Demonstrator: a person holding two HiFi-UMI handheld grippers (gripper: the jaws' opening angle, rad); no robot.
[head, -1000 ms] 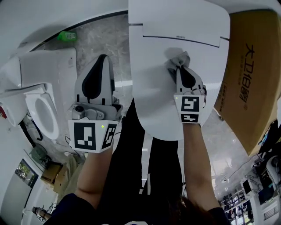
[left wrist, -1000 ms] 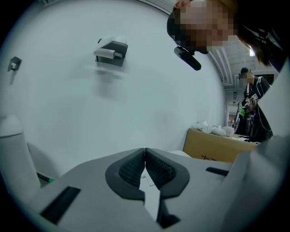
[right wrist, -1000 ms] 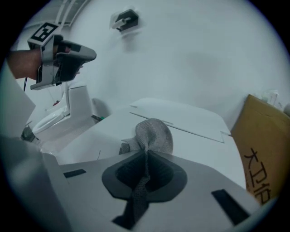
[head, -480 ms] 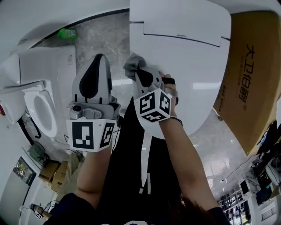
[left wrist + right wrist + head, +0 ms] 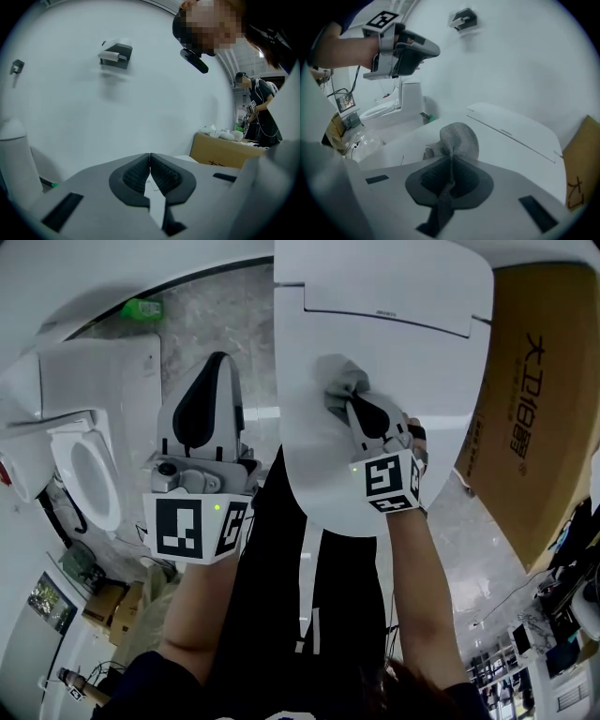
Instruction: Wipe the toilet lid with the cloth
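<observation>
- Head view: in the last half second the right gripper point(image 5: 352, 401) has slid the cloth point(image 5: 337, 385) in from the left edge of the toilet lid point(image 5: 422, 371) onto the lid's left half. The left gripper point(image 5: 217, 360) has stayed where it was.
- The cloth sits bunched up on the lid, right at the tip of the right gripper. Bare white lid lies all round it, most of it toward the right edge and the round near end.
- The left gripper is off the lid, just past its left edge, over the grey floor point(image 5: 211, 320).
- A brown cardboard box point(image 5: 539, 381) stands close along the lid's right edge. A second toilet point(image 5: 84, 474) stands well off to the left.
- Left gripper view: the jaws are pressed together with nothing between them. They face a white wall point(image 5: 154, 93) with a small fitting point(image 5: 116, 52) high up.
- Right gripper view: the jaws squeeze the cloth. A strip of it runs down between them, and a round puff sticks out in front, down on the lid. The left gripper hangs up at the left, well apart from the cloth.
</observation>
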